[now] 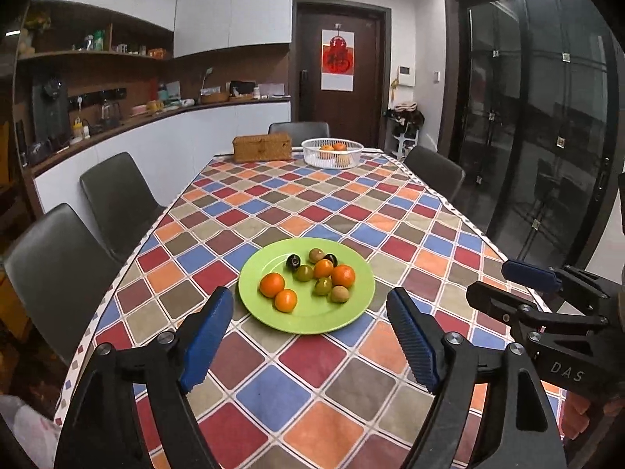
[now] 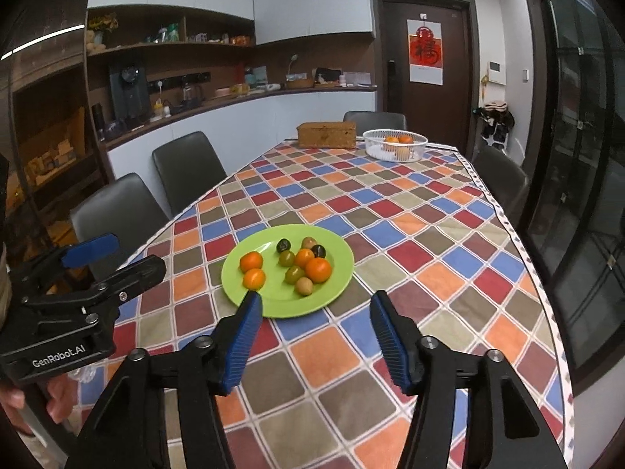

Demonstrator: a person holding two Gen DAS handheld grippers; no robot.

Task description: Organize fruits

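Observation:
A green plate point(image 1: 265, 262) point(image 2: 336, 242) sits near the front of the checked tablecloth, holding several small fruits: oranges point(image 1: 272, 284) point(image 2: 318, 269), green ones point(image 1: 304, 272), dark ones point(image 1: 293, 262) and brownish ones point(image 1: 340, 294). My left gripper point(image 1: 309, 293) hovers open above the table just short of the plate, nothing between its blue pads point(image 1: 207, 340). My right gripper point(image 2: 316, 298) is open too, empty, at the plate's near rim. Each gripper shows at the edge of the other's view: the right one point(image 1: 508, 285) and the left one point(image 2: 125, 258).
A white basket point(image 1: 312, 156) point(image 2: 375, 148) with oranges stands at the table's far end, beside a wicker box point(image 1: 261, 148) point(image 2: 326, 135). Grey chairs point(image 1: 117, 191) point(image 2: 187, 168) line the left side and others the far and right sides. The table's right edge point(image 2: 519, 242) drops off toward dark glass doors.

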